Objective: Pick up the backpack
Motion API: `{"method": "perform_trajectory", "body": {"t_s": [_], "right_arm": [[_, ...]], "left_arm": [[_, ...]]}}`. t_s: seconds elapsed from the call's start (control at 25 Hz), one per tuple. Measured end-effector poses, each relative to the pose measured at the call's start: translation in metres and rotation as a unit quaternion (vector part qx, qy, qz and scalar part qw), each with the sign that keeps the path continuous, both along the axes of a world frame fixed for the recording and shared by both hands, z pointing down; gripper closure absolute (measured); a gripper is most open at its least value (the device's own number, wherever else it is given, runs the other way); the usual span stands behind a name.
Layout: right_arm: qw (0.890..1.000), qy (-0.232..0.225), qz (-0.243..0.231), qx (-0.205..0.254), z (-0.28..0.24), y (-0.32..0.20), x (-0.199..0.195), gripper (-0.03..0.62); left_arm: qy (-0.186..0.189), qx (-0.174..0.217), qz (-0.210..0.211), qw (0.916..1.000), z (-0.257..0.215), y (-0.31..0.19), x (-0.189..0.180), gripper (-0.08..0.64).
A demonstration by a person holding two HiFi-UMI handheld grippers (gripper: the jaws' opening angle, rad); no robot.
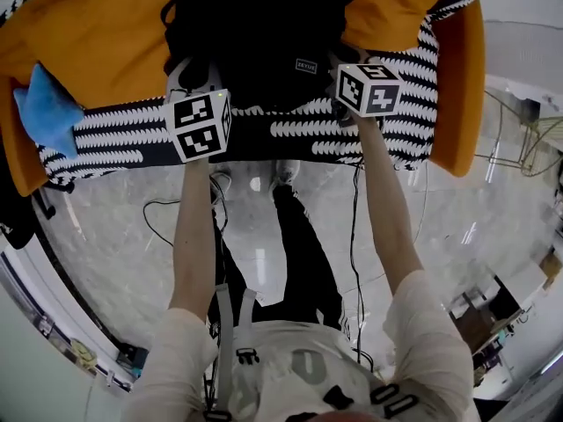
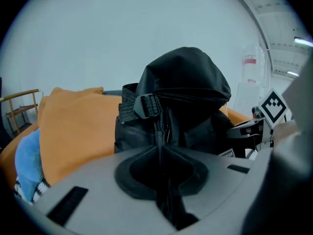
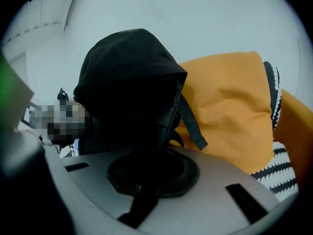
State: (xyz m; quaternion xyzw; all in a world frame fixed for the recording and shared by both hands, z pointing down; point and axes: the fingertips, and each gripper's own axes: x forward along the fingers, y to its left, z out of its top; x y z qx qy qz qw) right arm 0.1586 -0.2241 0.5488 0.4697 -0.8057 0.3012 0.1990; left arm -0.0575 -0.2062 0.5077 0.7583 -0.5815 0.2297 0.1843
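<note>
My left gripper (image 2: pixel 159 146) and right gripper (image 3: pixel 155 153) are each pinched tight on the backpack (image 1: pixel 255 25), soft and saggy I judge, best held high on both sides.

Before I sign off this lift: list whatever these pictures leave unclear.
- Bottom of the backpack: hidden behind the left gripper and right gripper bodies in their views; whether it clears the sofa is not shown.
- Top of the backpack: cut by the head view's upper edge.
- Its label: too small to read, head view.
</note>
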Motion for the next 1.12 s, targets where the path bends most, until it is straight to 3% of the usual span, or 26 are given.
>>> {"method": "perform_trajectory", "body": {"t_s": [0.36, 0.76, 0.92, 1.12], "right_arm": [[0.994, 0.015, 0.048, 0.092, -0.198, -0.009, -0.006, 0.565], [0.981, -0.007, 0.096, 0.17, -0.4, 0.092, -0.069, 0.565], [0.974, -0.024, 0.104, 0.201, -0.445, 0.142, -0.098, 0.565], [0.968, -0.026, 0.105, 0.228, -0.465, 0.205, -0.132, 0.565]], "left_arm": [[0.008, 0.099, 0.038, 0.9943, -0.189, -0.025, -0.012, 0.511], [0.027, 0.186, 0.065, 0.98, -0.388, 0.063, -0.076, 0.512], [0.025, 0.204, 0.07, 0.9761, -0.432, 0.111, -0.106, 0.512], [0.014, 0.225, 0.064, 0.9722, -0.449, 0.172, -0.139, 0.512]]}}
